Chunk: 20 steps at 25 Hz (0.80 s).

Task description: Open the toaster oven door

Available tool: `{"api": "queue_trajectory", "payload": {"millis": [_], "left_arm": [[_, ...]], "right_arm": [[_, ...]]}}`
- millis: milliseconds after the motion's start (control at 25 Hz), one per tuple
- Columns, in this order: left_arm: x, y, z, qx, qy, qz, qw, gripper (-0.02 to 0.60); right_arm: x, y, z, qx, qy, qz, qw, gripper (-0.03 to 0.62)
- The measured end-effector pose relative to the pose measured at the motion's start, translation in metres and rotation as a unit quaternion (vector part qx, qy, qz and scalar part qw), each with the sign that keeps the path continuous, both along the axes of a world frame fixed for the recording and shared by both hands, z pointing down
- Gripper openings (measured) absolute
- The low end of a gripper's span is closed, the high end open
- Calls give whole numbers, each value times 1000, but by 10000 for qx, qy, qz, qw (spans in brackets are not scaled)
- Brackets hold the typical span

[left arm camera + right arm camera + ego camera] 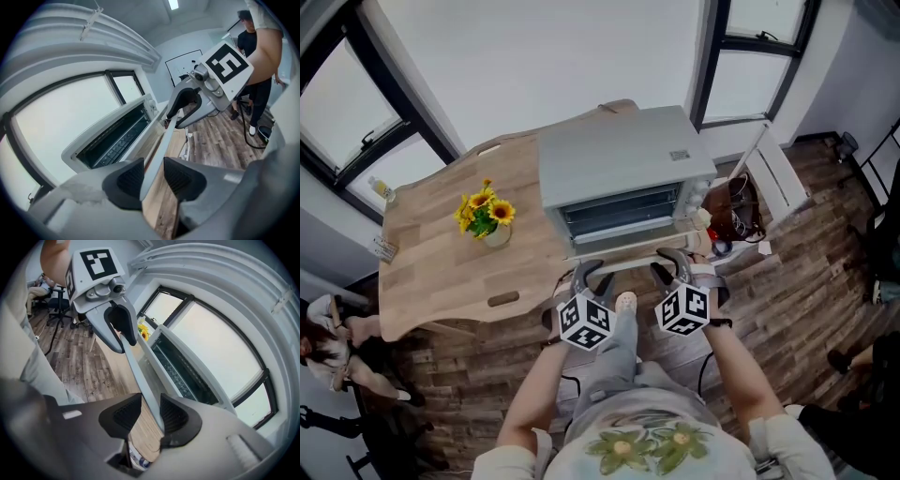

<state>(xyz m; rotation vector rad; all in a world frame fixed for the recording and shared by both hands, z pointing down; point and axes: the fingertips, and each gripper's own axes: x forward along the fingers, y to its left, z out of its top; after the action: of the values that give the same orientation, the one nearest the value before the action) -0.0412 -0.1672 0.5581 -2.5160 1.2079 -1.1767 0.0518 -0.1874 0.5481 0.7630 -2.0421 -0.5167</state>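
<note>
Caught mid-pull at the toaster oven door (623,246), gripped by its white handle (628,263) at two places. Clamped on the bar's left stretch with the left gripper (586,269) and on its right stretch with the right gripper (673,264), dark pads closed against the bar in each gripper view. Swung down and open from the silver toaster oven (619,164), baring the wire rack and the dark cavity behind. Set at the near edge of a pale wooden table (441,272), toward its right end, below tall dark-framed windows (356,122). Flanked on the left by a small vase of sunflowers (485,211), well apart from the oven. Viewed from overhead, with both forearms reaching in side by side above dark plank flooring (787,300).
</note>
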Motion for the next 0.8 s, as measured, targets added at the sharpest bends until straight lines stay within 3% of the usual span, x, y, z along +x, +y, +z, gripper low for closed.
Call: {"api": "queue_trajectory", "payload": {"millis": [560, 720, 800], "left_arm": [[2, 12, 12, -127, -39, 83, 9999, 135], [2, 15, 14, -141, -46, 101, 9998, 133], [3, 16, 15, -129, -46, 103, 9999, 133]], "right_arm": [[2, 12, 11, -136, -1, 105, 9999, 129], [1, 17, 12, -383, -275, 230, 9986, 155], [-1, 21, 9, -613, -647, 341, 9954, 164]]}}
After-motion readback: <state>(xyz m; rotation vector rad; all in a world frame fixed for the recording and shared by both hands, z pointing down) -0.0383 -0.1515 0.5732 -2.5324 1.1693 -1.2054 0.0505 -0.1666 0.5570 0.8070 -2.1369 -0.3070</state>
